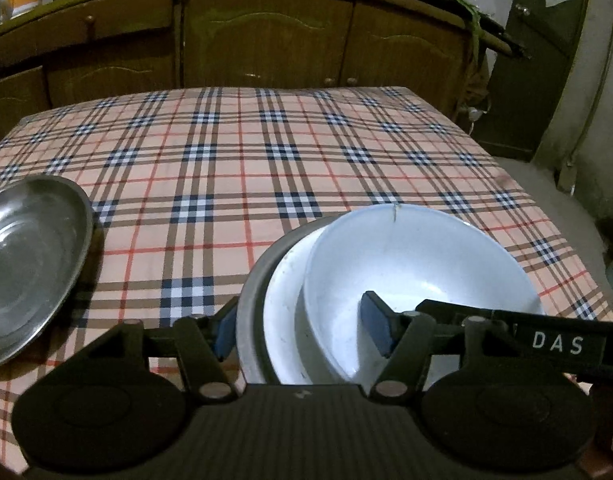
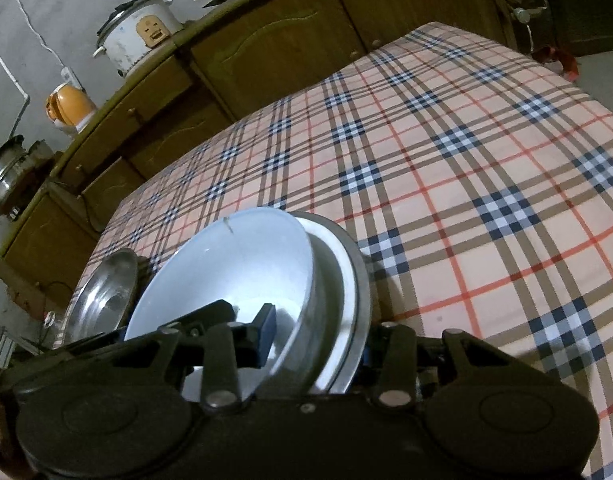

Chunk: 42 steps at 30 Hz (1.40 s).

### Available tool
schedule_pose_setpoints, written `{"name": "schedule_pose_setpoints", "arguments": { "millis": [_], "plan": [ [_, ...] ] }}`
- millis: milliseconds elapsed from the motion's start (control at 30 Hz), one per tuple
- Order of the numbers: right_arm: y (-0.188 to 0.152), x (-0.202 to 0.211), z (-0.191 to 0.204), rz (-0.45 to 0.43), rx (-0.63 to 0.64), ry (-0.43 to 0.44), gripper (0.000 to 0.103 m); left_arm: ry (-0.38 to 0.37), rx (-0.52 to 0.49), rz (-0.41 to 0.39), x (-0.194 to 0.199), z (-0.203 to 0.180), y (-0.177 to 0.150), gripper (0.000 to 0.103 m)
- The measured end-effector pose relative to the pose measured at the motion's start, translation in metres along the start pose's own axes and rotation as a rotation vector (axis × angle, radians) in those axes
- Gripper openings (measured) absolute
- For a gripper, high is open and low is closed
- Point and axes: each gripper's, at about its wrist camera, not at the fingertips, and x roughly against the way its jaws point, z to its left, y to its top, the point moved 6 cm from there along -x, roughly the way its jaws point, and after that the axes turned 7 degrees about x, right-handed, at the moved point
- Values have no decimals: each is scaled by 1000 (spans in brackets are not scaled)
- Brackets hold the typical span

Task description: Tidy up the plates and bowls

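Wooden cabinets (image 1: 266,36) back the plaid-clothed table (image 1: 234,152); both grippers' jaws clench the stacked bowls (image 1: 406,264).

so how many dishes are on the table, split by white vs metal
white: 2, a white bowl nested in a white plate
metal: 2, a metal plate under the stack and a metal plate lying apart
total: 4
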Motion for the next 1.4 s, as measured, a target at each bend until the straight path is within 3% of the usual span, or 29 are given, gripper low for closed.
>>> {"name": "schedule_pose_setpoints", "arguments": {
  "millis": [700, 1400],
  "plan": [
    [17, 55, 53, -97, 86, 64, 49, 31, -4, -118, 74, 3, 19, 64],
    [9, 70, 132, -110, 178, 142, 49, 99, 48, -193, 130, 48, 20, 64]
  ]
}}
